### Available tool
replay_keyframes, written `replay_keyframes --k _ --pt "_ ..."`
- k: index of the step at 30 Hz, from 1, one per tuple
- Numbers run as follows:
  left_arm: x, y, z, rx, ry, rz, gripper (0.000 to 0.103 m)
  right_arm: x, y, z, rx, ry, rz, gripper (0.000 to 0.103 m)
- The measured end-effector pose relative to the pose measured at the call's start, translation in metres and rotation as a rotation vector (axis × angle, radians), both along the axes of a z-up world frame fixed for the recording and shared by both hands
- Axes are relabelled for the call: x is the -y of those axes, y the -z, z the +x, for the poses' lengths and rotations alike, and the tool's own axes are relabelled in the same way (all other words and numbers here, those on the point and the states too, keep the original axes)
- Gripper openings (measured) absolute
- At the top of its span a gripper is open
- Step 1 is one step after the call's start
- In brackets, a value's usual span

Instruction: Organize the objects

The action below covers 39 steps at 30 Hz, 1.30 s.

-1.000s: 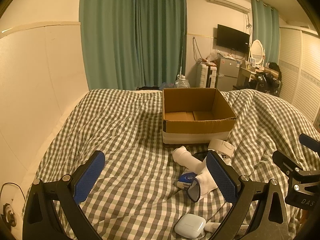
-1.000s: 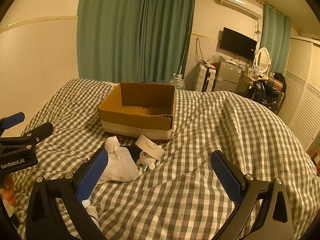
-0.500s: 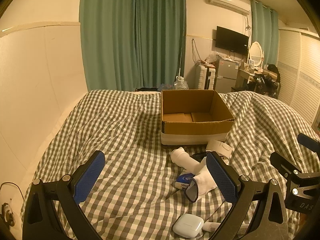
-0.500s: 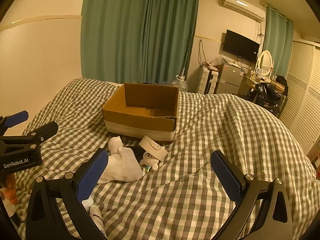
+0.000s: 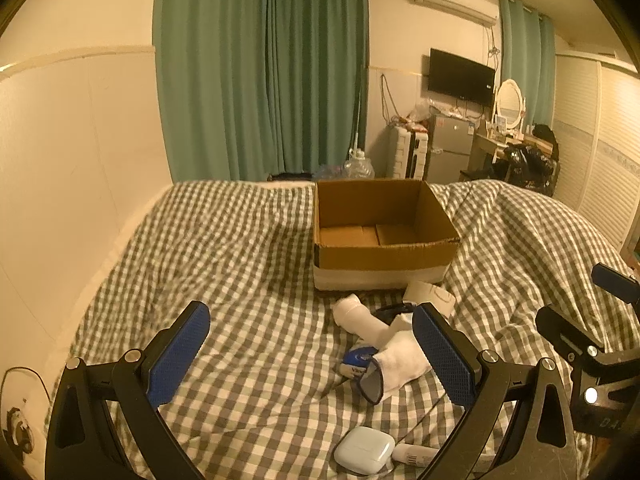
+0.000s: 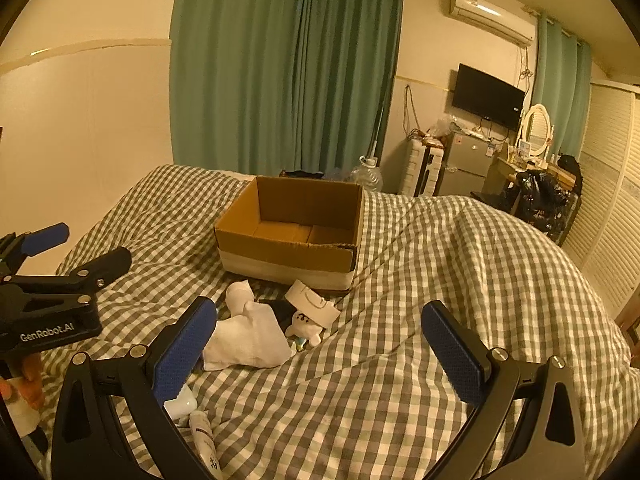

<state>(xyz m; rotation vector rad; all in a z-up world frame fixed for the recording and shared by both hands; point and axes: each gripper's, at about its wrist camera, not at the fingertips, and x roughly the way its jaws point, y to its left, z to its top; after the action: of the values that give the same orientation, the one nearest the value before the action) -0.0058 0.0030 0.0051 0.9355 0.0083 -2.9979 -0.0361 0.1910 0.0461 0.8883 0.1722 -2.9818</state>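
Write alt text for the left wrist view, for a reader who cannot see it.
An open left gripper hovers over a checked bedspread, facing an empty cardboard box. Between them lie white socks, a small blue tube, a white earbud case and other small items. The right gripper shows at the right edge, with green curtains behind.

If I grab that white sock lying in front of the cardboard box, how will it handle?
The white sock lies crumpled and bent on the checked blanket, so it is probably floppy and will droop from the pads. It looks light. It overlaps the blue tube and dark glasses, so lifting it may drag or nudge them.
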Motion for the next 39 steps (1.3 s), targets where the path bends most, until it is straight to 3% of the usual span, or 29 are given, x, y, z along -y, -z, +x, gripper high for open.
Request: replay_keyframes --k 11,19,21,23,24,26,31,35,39 --pt "-0.014 0.040 -0.026 0.091 0.047 -0.006 0.103 -0.013 0.028 -0.022 0.061 0.006 -0.033 0.103" --pt "-0.051 0.086 -0.051 0.215 0.172 -0.047 0.103 -0.028 0.055 -0.045 0.136 0.050 -0.032 0.103" --pt "-0.059 0.096 -0.059 0.243 0.191 -0.054 0.095 -0.031 0.062 -0.050 0.152 0.053 -0.034 0.103" --pt "-0.065 0.107 -0.070 0.282 0.208 -0.056 0.065 -0.033 0.067 -0.054 0.161 0.060 -0.038 0.103" --pt "-0.064 0.109 -0.072 0.297 0.228 -0.028 0.058 -0.034 0.069 -0.056 0.162 0.063 -0.043 0.103" --pt "-0.065 0.111 -0.075 0.316 0.278 0.047 0.030 -0.038 0.075 -0.061 0.179 0.069 -0.056 0.103" --pt "-0.061 0.102 -0.076 0.311 0.295 0.076 0.015 -0.043 0.087 -0.075 0.231 0.069 -0.084 0.102" --pt "-0.042 0.081 -0.076 0.287 0.266 0.109 0.013 -0.037 0.091 -0.092 0.266 0.048 -0.073 0.102" --pt "-0.029 0.061 -0.085 0.253 0.252 0.078 0.013 -0.029 0.091 -0.116 0.275 0.017 -0.048 0.101"
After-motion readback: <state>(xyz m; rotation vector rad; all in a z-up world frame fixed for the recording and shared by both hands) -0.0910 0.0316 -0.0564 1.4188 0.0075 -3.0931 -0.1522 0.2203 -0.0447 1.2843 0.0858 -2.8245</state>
